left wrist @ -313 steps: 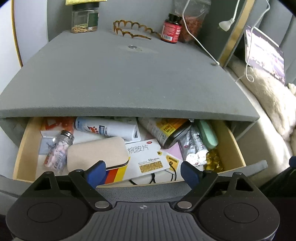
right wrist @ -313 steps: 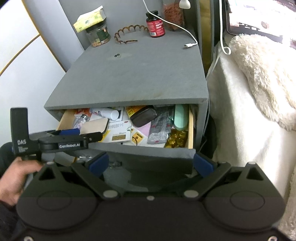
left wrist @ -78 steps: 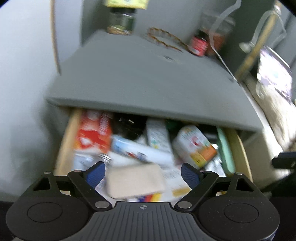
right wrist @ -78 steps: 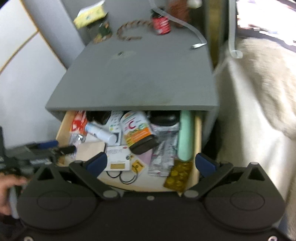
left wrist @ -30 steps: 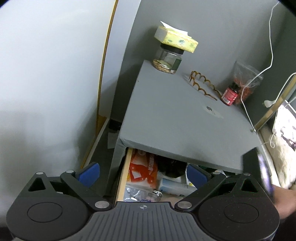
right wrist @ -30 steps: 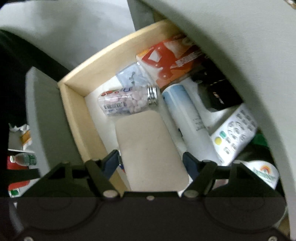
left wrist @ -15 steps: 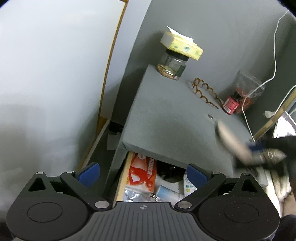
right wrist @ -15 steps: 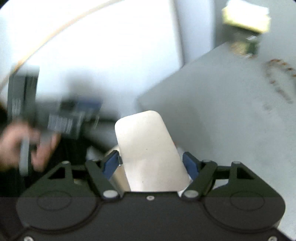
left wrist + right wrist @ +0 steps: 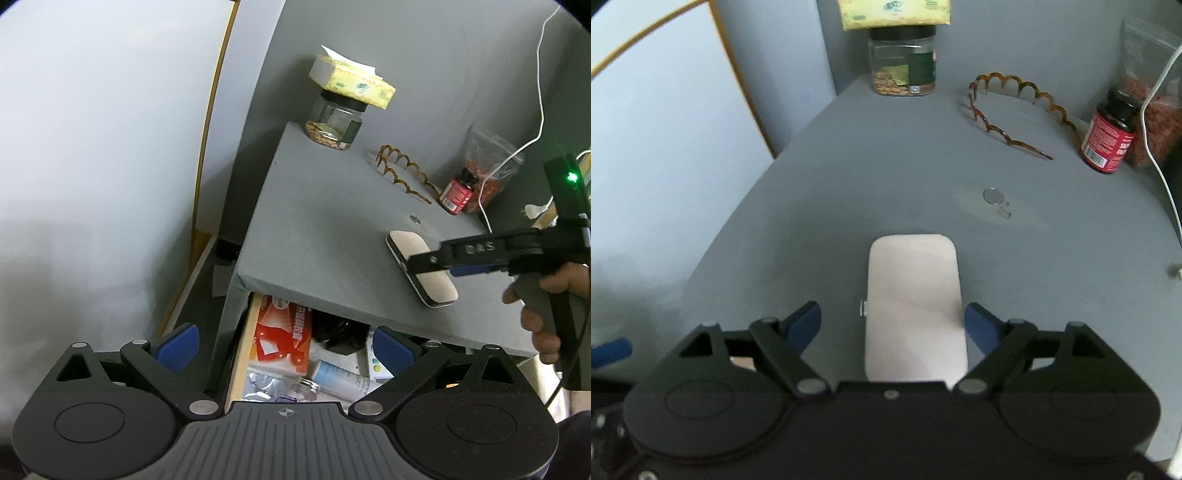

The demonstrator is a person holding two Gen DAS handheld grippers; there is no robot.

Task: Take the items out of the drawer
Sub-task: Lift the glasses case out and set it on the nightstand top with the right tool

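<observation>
A beige flat case (image 9: 914, 306) lies on the grey cabinet top (image 9: 849, 184), lengthwise between the blue pads of my right gripper (image 9: 892, 325). Its jaws are opening; a gap shows on both sides of the case. In the left wrist view the same case (image 9: 421, 271) rests near the top's front edge, with the right gripper (image 9: 424, 264) over it, held by a hand (image 9: 546, 317). My left gripper (image 9: 284, 345) stands open and empty above the open drawer (image 9: 240, 354), which holds a red packet (image 9: 282, 338), a white tube (image 9: 343, 378) and other items.
At the back of the top stand a nut jar (image 9: 903, 62) under a yellow tissue pack (image 9: 895, 13), a brown wavy headband (image 9: 1015, 107), a red-labelled bottle (image 9: 1110, 138) and a bag (image 9: 1152, 125). A white cable (image 9: 1161, 162) runs down the right. A white wall is at left.
My right gripper lifted the beige case out of the drawer, carried it over the cabinet top, set it down and spread its jaws. The left gripper stayed still.
</observation>
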